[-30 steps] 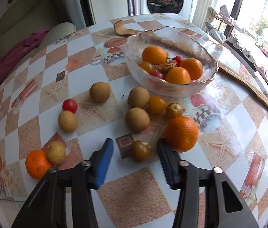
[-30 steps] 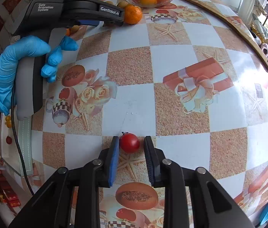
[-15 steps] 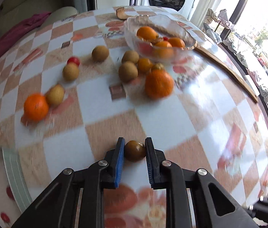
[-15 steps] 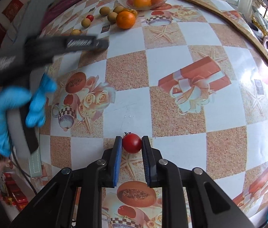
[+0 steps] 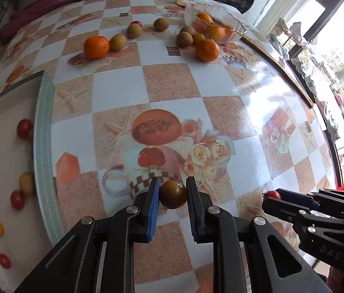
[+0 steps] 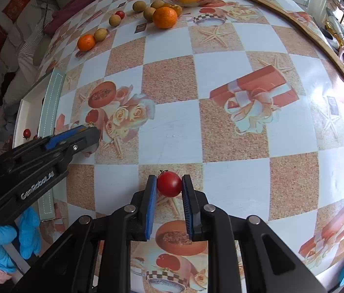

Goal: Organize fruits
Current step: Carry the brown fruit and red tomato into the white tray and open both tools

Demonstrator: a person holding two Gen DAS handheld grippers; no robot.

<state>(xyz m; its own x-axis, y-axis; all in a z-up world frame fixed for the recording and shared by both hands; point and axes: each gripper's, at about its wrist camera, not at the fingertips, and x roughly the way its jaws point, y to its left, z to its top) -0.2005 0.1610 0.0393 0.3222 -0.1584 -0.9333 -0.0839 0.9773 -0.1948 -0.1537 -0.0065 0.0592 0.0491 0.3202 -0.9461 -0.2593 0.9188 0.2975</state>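
My left gripper (image 5: 172,194) is shut on a dark brown-green cherry tomato (image 5: 173,194), held above the patterned tablecloth near the white tray (image 5: 3,161), which holds several red and yellow cherry tomatoes. My right gripper (image 6: 169,185) is shut on a red cherry tomato (image 6: 169,184); it also shows in the left wrist view (image 5: 273,194) at the lower right. The left gripper shows in the right wrist view (image 6: 84,136) at the left. A glass bowl (image 5: 235,23) of oranges stands at the far side, with oranges and kiwis loose around it.
Two loose oranges (image 5: 96,47) (image 5: 207,49) and several kiwis (image 5: 118,42) lie on the far half of the table. A wooden strip (image 6: 294,24) runs along the right edge. A sofa with a red cloth (image 5: 45,9) is beyond the table.
My left gripper closed on the dark tomato near the bowl and carried it back toward the near edge, beside the tray. My right gripper stays shut on the red tomato.
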